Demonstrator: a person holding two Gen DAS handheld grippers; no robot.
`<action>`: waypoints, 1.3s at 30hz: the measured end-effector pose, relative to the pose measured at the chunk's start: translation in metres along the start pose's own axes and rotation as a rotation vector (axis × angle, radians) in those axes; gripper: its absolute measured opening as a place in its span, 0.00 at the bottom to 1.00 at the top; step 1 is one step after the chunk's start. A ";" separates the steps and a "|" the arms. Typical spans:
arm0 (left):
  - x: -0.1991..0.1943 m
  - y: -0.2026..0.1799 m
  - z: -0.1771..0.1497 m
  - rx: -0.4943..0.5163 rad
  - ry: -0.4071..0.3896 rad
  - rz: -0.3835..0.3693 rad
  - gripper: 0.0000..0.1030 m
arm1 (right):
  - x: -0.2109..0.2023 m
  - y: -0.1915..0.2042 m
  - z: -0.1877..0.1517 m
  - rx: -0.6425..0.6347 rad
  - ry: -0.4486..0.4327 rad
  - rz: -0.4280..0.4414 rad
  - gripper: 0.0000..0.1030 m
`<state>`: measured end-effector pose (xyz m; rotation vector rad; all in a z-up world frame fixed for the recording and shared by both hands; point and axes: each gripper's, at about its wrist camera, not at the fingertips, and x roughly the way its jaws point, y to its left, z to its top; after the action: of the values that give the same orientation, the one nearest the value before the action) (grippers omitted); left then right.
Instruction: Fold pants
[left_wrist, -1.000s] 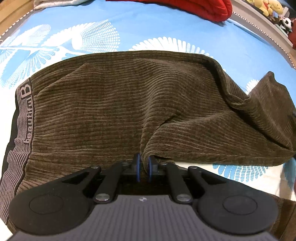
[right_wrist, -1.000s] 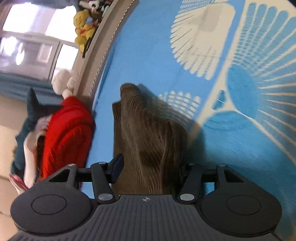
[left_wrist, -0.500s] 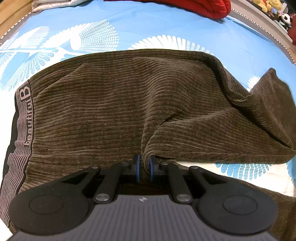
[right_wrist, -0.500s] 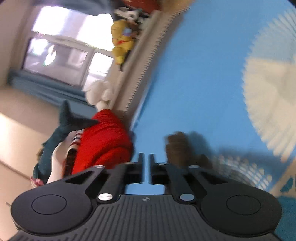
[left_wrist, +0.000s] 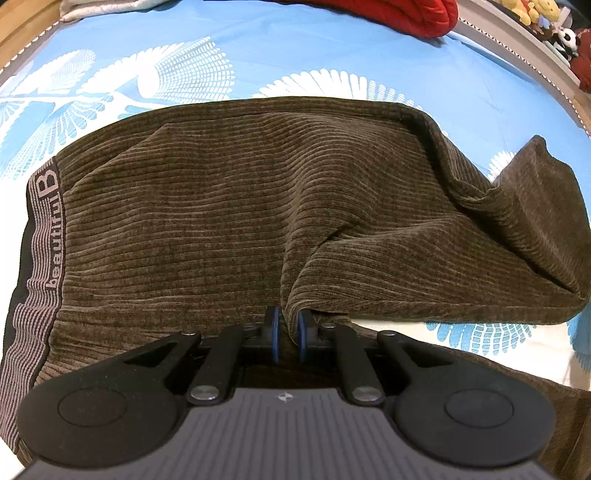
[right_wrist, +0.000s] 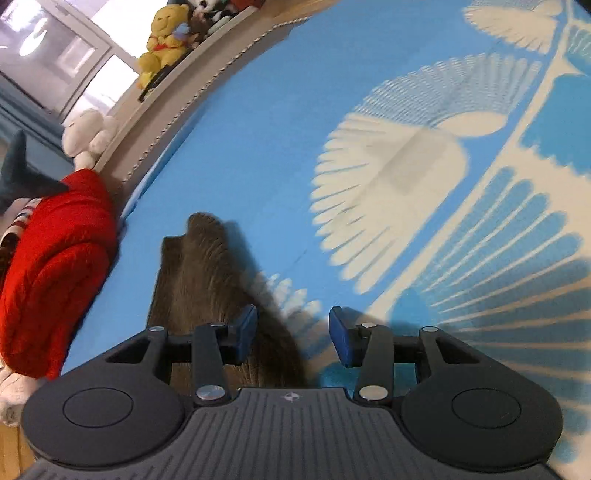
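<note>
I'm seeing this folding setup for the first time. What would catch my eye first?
The brown corduroy pants fill the middle of the blue and white bedsheet, with the left claw pinching a fold at their near edge. The right claw is opening with nothing gripped, beside a raised pant end; a red blanket lies at the bed's edge.
</note>
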<state>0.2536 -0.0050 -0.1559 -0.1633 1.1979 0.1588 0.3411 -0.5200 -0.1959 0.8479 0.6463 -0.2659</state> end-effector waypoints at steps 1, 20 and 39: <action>0.001 0.000 0.000 -0.001 0.002 -0.001 0.13 | 0.004 0.007 -0.002 -0.015 0.016 0.023 0.45; 0.004 0.001 0.002 0.022 0.009 -0.029 0.12 | -0.111 0.041 -0.007 0.029 -0.472 -0.066 0.06; 0.002 0.001 0.008 0.118 0.046 -0.096 0.15 | -0.110 -0.072 0.003 0.247 -0.361 -0.272 0.07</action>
<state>0.2616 -0.0025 -0.1546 -0.1211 1.2395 0.0001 0.2231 -0.5718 -0.1691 0.9183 0.3920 -0.7393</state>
